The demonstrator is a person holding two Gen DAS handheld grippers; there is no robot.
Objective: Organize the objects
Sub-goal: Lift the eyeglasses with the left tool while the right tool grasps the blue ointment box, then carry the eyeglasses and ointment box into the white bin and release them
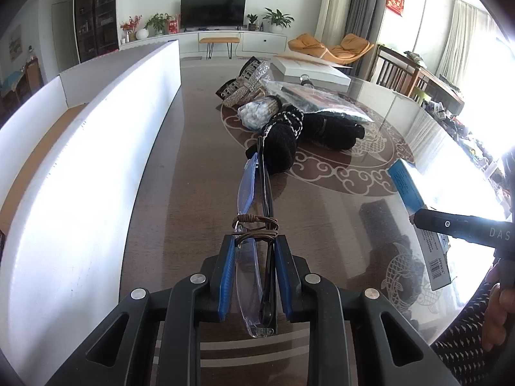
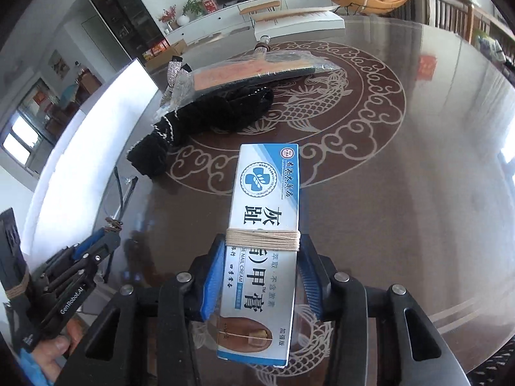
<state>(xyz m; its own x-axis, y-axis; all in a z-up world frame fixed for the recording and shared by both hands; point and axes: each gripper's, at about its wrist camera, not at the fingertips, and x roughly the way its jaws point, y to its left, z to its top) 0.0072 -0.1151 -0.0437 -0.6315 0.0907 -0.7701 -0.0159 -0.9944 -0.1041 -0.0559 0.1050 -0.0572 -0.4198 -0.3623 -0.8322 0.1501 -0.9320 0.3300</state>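
Observation:
My left gripper (image 1: 254, 241) is shut on a folded pair of glasses (image 1: 254, 193) tied with brown cord, held above the table, lenses pointing forward. My right gripper (image 2: 262, 241) is shut on a blue-and-white nail cream box (image 2: 267, 199) bound with beige string, held above the table. The box also shows at the right in the left wrist view (image 1: 415, 193). The left gripper with the glasses shows at the lower left of the right wrist view (image 2: 109, 228). A white open box (image 1: 96, 148) stands along the table's left side.
On the brown patterned glass-topped table (image 2: 402, 177) lie black knit gloves (image 1: 289, 138), a plastic-wrapped flat packet (image 2: 251, 70), glittery hair clips (image 1: 248, 83) and a white flat box (image 1: 309, 67) at the far end. Chairs stand to the right.

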